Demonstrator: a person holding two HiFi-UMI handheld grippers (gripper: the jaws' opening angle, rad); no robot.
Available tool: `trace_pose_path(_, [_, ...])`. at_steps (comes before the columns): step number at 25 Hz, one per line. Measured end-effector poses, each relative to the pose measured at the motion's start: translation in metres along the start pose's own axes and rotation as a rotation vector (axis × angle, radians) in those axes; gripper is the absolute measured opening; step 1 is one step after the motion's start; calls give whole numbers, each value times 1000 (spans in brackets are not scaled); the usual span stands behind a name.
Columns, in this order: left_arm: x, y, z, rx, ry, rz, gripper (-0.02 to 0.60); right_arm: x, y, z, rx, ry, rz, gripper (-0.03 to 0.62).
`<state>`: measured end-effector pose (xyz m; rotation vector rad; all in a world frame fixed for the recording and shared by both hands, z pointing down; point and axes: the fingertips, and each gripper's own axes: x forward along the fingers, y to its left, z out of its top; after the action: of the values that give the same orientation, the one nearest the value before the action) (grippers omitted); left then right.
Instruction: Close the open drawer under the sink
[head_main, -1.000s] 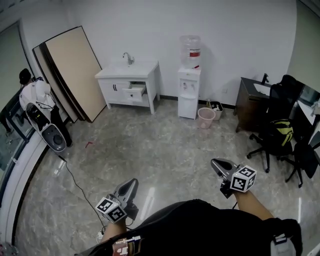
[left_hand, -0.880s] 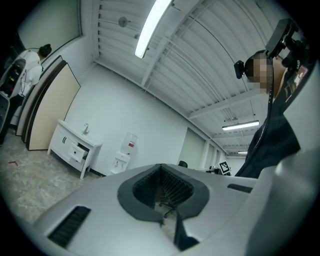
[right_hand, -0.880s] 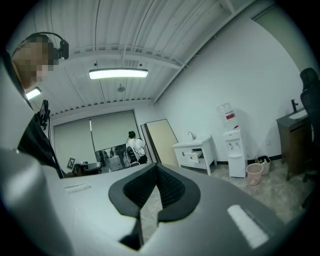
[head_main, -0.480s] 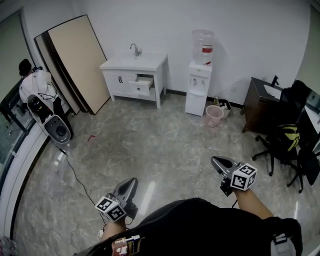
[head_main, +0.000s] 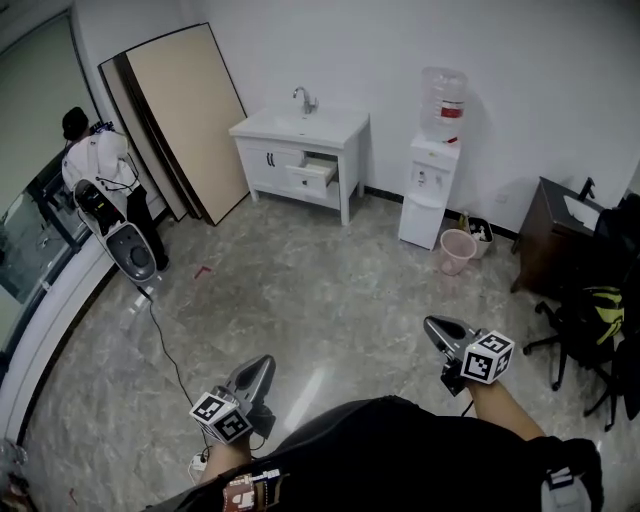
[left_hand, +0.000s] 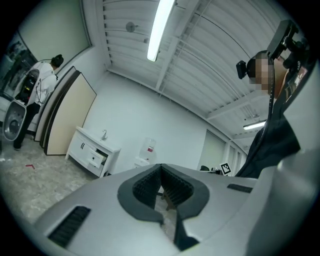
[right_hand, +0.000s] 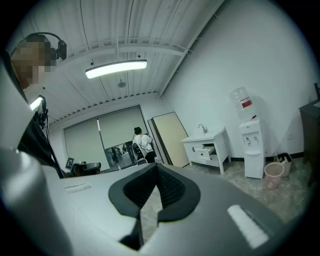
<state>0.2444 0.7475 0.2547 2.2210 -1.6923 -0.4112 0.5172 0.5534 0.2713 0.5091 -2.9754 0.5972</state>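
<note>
White sink cabinet (head_main: 300, 150) stands larger and further right in the head view than a second ago, and the water dispenser (head_main: 432, 190) has shifted with it. Both tools sit where they were, low in that view. The left tool (head_main: 262, 367) and right tool (head_main: 432, 326) point about level toward the far wall, each with its jaws together on nothing. The drawer (head_main: 312, 177), at the cabinet's right end under the basin, juts out into the room with its front facing outward and its long axis along the cabinet's front.
</note>
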Motion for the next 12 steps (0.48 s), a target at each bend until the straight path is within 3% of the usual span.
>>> trace_pose_path(6, [69, -14, 14, -11, -69, 55, 2, 20, -65, 50, -42, 4, 87, 2])
trace_pose_path(12, [136, -23, -7, 24, -40, 63, 2, 23, -132, 70, -29, 6, 116, 2])
